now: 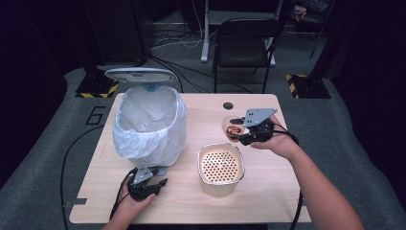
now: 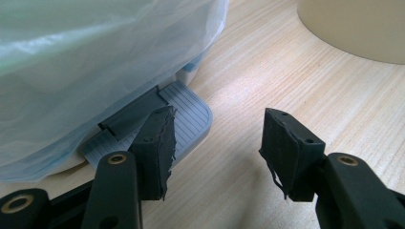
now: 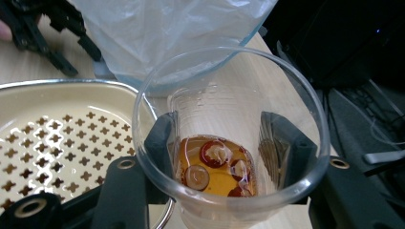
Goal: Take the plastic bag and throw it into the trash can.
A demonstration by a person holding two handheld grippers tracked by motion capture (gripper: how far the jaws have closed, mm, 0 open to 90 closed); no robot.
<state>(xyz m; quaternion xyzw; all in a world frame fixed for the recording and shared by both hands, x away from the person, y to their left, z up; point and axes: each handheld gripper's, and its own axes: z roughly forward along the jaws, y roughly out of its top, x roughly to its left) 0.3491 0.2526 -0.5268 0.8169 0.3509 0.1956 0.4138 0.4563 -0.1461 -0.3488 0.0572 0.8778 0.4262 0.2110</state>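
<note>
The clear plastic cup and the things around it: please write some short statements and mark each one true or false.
1. The right gripper holds a clear plastic cup with amber liquid and red round pieces in it. True.
2. The pedal bin has its lid closed. False: the lid stands open above the white bag liner.
3. The beige strainer container stands on the wooden table between the two grippers. True.
4. The left gripper grips the bin's pedal. False: nothing is between its jaws; one jaw rests on the grey pedal.
5. The cup is empty. False: it holds liquid and fruit pieces.
</note>
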